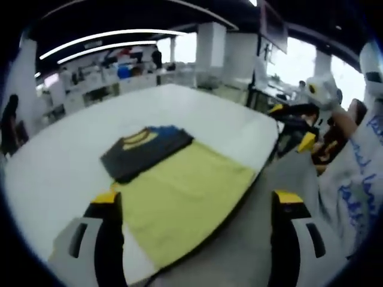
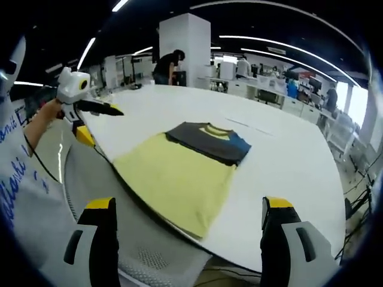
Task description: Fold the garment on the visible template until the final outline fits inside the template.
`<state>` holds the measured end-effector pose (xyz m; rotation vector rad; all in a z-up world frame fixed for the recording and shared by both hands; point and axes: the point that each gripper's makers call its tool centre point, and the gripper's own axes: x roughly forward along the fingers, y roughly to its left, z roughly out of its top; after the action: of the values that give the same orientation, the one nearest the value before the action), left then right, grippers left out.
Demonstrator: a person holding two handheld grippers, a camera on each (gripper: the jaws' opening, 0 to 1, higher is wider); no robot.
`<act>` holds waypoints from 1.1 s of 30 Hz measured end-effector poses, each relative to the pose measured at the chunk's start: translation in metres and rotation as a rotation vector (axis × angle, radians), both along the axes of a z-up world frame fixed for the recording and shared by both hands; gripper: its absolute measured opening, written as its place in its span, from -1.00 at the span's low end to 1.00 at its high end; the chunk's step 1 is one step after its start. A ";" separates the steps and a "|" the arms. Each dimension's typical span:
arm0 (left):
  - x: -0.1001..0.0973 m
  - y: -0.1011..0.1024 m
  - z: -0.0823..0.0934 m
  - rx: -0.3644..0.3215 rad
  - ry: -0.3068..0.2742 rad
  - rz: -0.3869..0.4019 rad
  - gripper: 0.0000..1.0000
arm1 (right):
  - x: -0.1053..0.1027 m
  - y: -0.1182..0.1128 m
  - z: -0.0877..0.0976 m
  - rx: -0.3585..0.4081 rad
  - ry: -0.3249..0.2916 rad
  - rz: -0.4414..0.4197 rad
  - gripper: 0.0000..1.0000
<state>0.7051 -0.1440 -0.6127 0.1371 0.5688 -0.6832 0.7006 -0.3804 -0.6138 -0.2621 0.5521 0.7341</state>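
Note:
A dark grey garment (image 1: 145, 152) with yellow and blue parts lies folded on the far end of a yellow template (image 1: 185, 194) on the white table (image 1: 54, 161). My left gripper (image 1: 197, 198) hovers open at the table's near edge, short of the template, with nothing between its jaws. In the right gripper view the folded garment (image 2: 210, 141) sits on the template (image 2: 170, 173), and my right gripper (image 2: 188, 205) is open and held back from the table edge. The left gripper (image 2: 90, 119) comes into that view from the left, held in a hand off the table.
The white table (image 2: 299, 179) has a curved dark edge. A grey mesh chair (image 2: 149, 260) sits below it. A white sleeve (image 1: 359, 179) with blue writing is at the right. Desks, a pillar (image 2: 187, 45) and a person (image 2: 167, 64) stand far behind.

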 end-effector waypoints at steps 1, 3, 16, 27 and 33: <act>-0.001 0.005 0.001 0.000 0.000 0.004 0.99 | 0.000 0.001 0.000 -0.004 0.003 -0.002 1.00; -0.003 0.012 0.002 0.008 -0.001 0.013 0.99 | 0.001 0.002 -0.001 -0.009 0.002 -0.010 1.00; -0.012 0.049 0.007 0.059 -0.037 -0.003 0.99 | 0.000 0.019 -0.003 -0.005 -0.010 -0.076 1.00; -0.008 0.063 0.016 0.050 -0.069 -0.037 0.99 | -0.006 0.029 0.001 -0.003 -0.023 -0.122 1.00; -0.008 0.063 0.009 0.025 -0.054 -0.042 0.99 | -0.016 0.027 -0.002 -0.016 -0.011 -0.135 1.00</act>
<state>0.6967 -0.0810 -0.6037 0.1908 0.5234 -0.7118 0.6847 -0.3531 -0.6162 -0.2412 0.5596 0.5975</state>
